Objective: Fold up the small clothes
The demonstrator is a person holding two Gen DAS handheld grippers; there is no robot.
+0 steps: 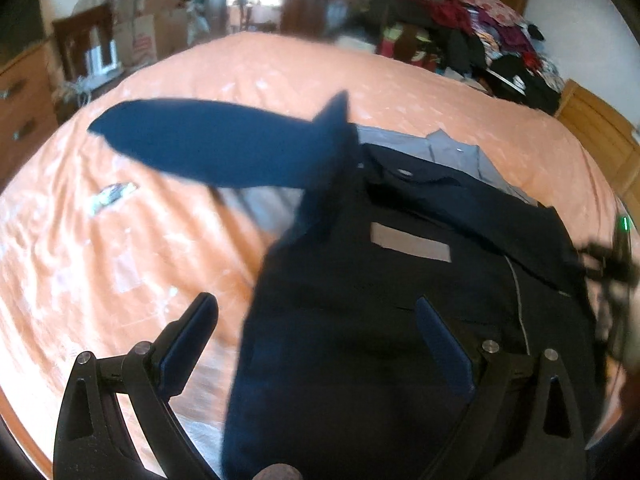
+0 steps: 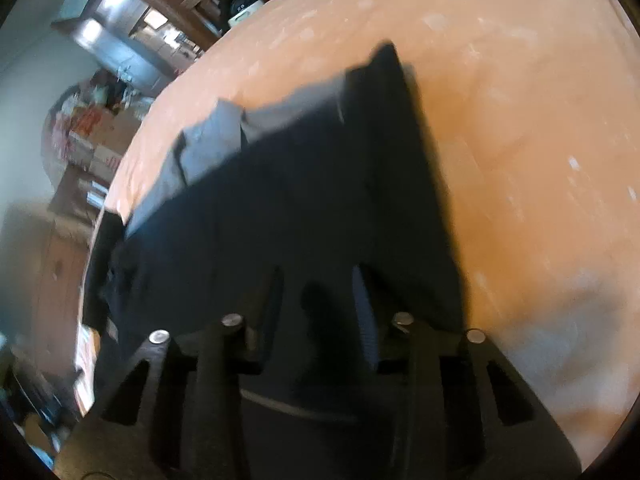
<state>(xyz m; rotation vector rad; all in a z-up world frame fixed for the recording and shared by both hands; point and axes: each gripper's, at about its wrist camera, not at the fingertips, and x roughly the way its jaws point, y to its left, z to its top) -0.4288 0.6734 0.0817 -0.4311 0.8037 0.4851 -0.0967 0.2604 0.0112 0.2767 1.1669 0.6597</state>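
A dark navy garment (image 1: 380,280) lies across the orange bed (image 1: 120,248), on top of a folded grey shirt (image 1: 452,152). One sleeve (image 1: 216,148) sticks out to the left, blurred and raised off the bed. My left gripper (image 1: 318,328) is open, its fingers spread either side of the garment's near part. In the right wrist view my right gripper (image 2: 318,300) has its fingers close together on a bunch of the dark garment (image 2: 320,184); the grey shirt (image 2: 216,140) shows beyond. The right gripper (image 1: 612,264) also appears at the garment's right edge.
A heap of mixed clothes (image 1: 492,40) sits at the bed's far right corner. A small shiny wrapper (image 1: 112,196) lies on the sheet at left. A wooden dresser (image 1: 20,100) and cardboard boxes (image 1: 144,32) stand beyond the bed. Bare sheet (image 2: 520,160) stretches right of the garment.
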